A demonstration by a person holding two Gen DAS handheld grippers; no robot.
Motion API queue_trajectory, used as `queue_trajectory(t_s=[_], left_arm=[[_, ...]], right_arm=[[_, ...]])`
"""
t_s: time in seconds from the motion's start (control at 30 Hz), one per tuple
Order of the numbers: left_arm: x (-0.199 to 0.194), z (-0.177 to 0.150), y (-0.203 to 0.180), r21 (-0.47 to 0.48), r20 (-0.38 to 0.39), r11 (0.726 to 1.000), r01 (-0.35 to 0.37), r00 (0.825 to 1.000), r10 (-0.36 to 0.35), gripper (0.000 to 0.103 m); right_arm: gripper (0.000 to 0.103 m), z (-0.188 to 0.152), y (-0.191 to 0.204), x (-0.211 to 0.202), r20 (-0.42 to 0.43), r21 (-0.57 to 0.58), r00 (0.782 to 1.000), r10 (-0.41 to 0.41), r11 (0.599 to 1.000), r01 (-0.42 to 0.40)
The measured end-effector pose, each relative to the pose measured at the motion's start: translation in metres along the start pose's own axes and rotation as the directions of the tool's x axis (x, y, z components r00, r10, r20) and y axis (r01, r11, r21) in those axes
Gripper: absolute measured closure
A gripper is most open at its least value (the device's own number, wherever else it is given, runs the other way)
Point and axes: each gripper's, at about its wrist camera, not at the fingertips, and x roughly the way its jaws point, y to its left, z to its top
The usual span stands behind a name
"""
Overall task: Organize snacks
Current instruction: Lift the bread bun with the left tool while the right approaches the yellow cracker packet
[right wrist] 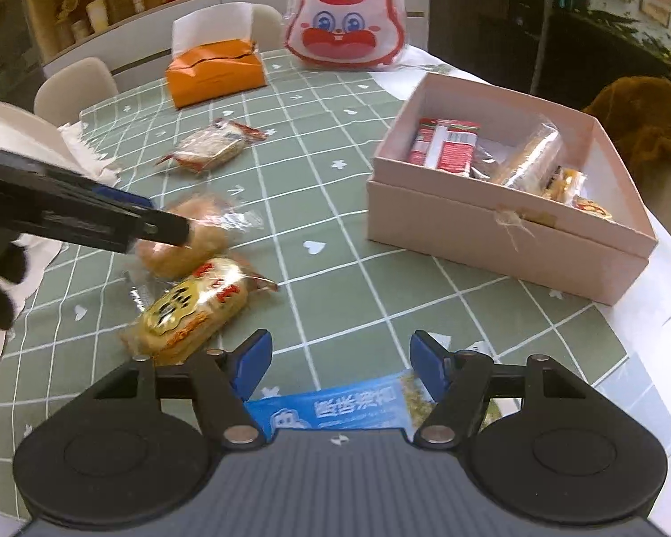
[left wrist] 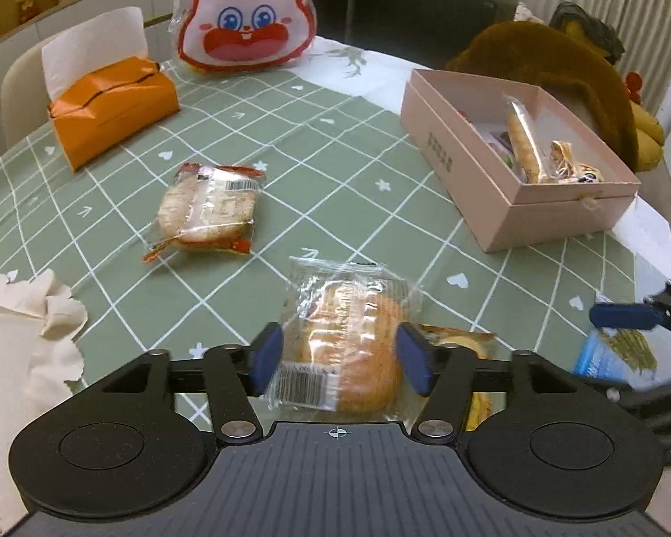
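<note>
My left gripper [left wrist: 340, 358] has its blue pads on either side of a clear-wrapped round bun [left wrist: 358, 349] and grips it; the bun also shows in the right wrist view [right wrist: 188, 241] under the left gripper [right wrist: 165, 223]. A yellow wrapped cake [right wrist: 192, 308] lies beside it. Another wrapped snack [left wrist: 205, 210] lies mid-table. The pink box [left wrist: 554, 206] at the right holds several snacks. My right gripper [right wrist: 340, 367] is open above a blue packet [right wrist: 335, 407], holding nothing.
An orange tissue box [left wrist: 112, 107] and a rabbit-face bag [left wrist: 246, 13] stand at the far side of the green checked tablecloth [left wrist: 335, 170]. A brown plush [left wrist: 559, 71] sits behind the box. White cloth [left wrist: 22, 335] lies at the left edge.
</note>
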Motion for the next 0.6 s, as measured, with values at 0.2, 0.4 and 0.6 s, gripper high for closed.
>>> queue_trajectory(t_s=[0.2, 0.4, 0.6], left_arm=[[0.012, -0.001, 0.013, -0.117, -0.042, 0.99, 0.074, 0.996, -0.079, 0.03], [-0.003, -0.014, 0.028, -0.219, 0.0, 0.974, 0.05, 0.999, -0.052, 0.043], [-0.018, -0.032, 0.044, -0.305, -0.004, 0.952, 0.021, 1.0, -0.024, 0.045]], right_arm=[[0.034, -0.003, 0.015, 0.004, -0.019, -0.049, 1.0, 0.015, 0.999, -0.016], [0.034, 0.002, 0.034, 0.0, -0.011, -0.099, 0.998, 0.064, 0.993, -0.064], [0.034, 0.021, 0.052, 0.013, -0.018, -0.061, 0.992, 0.124, 0.99, -0.124]])
